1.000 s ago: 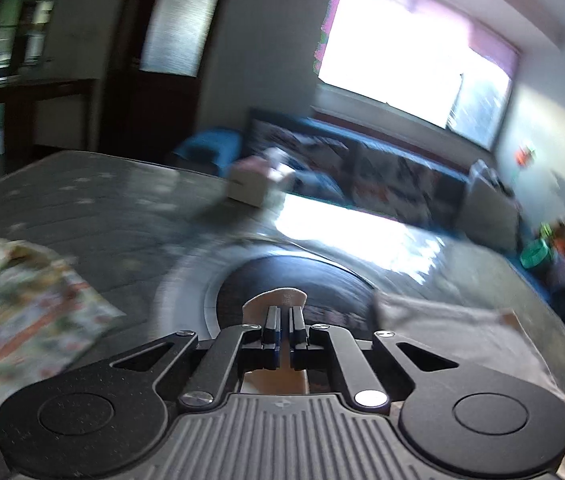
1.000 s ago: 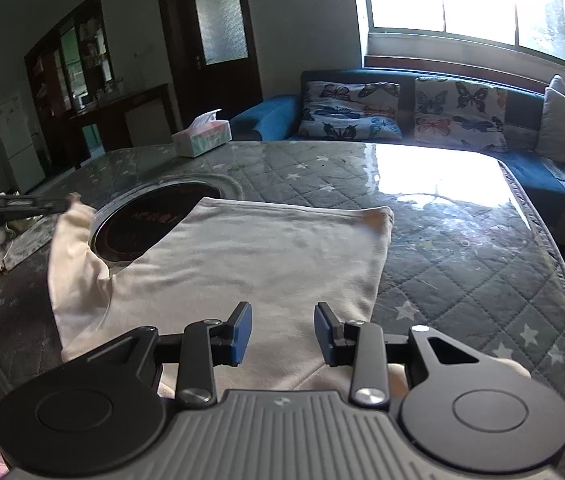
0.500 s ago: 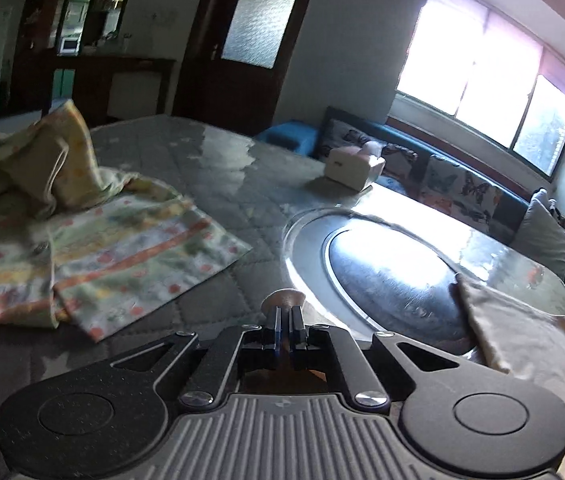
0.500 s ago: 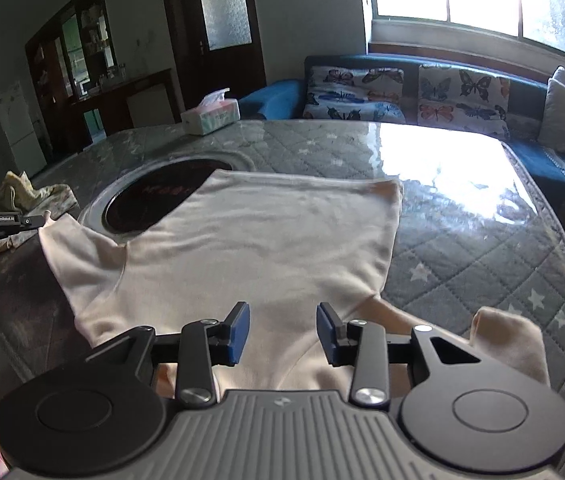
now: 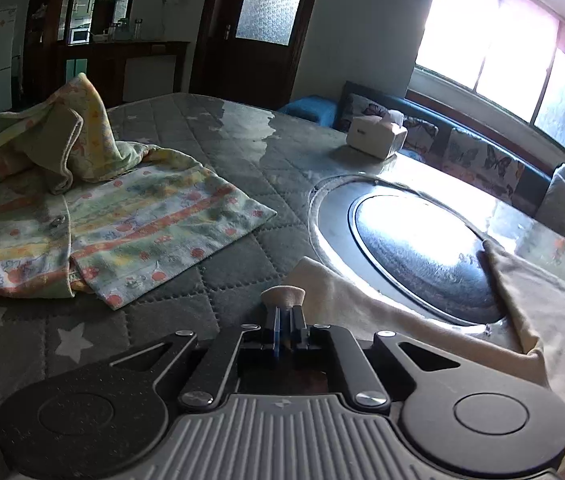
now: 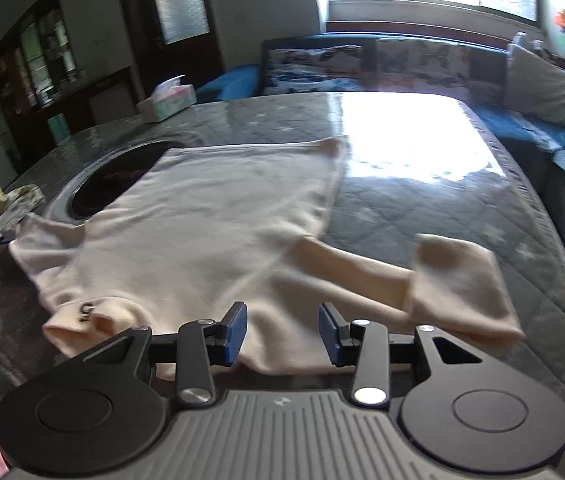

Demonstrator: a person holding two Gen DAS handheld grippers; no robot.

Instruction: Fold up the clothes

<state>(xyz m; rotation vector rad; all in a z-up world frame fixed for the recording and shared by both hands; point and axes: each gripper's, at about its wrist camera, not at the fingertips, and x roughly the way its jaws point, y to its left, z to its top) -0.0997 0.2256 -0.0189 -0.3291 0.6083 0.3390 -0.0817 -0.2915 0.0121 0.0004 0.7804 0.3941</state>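
Shirt sleeve pinched, body spread on the counter

Left gripper has its fingers clamped on a sleeve tip of the cream shirt, which lies flat on the quilted counter ahead of both pairs of fingers. Right gripper hovers over the shirt's near edge, fingers apart with nothing gripped. A patterned garment lies left of the left fingers.

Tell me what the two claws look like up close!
Both look alike: a grey ribbed body, two round black discs at the sides, and black link arms with silver screws. The left claw and the right claw have thin black fingers lined with blue pads. From the right camera, the left claw's side shows a small white label, too small to read.
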